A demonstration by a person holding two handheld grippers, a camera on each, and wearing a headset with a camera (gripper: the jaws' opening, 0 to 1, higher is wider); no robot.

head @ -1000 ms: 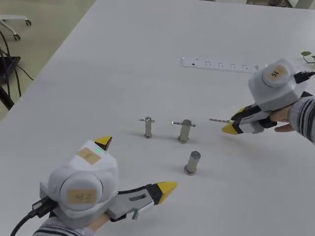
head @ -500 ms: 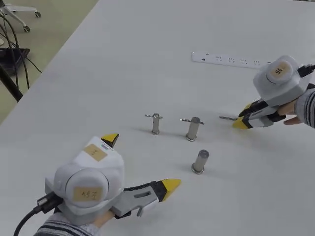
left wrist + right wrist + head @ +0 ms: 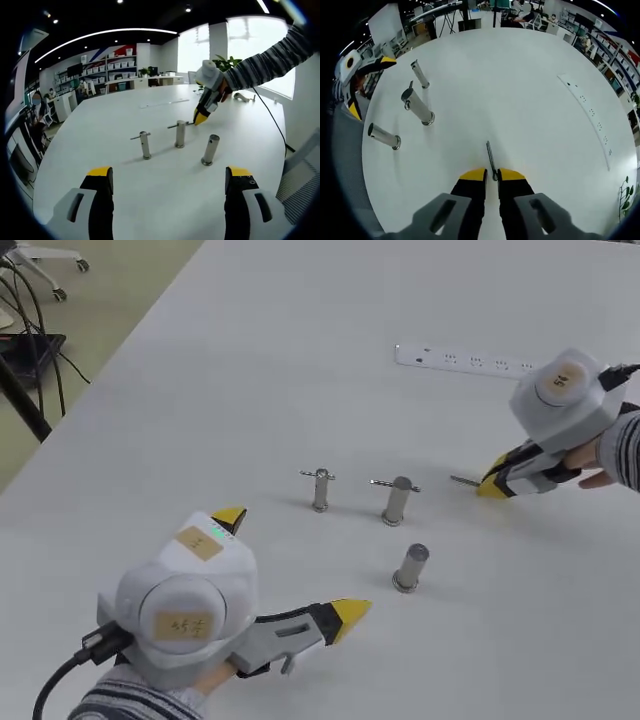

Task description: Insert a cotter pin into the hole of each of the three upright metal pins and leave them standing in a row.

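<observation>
Smooth white tabletop in an office with stocked shelving. Left gripper, jaws spread wide and empty, is near three upright polished steel pins; two carry thin wire crosspieces. Right gripper jaws pinch a slender cotter pin just beside them.

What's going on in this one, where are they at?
A person works at a white table with a gripper in each hand. Three metal pins stand upright on it. The far left pin and the middle pin each have a cotter pin through the top, while the nearer pin has none. The right gripper is shut on a loose cotter pin, low beside the pins. The left gripper is open and holds nothing.
</observation>
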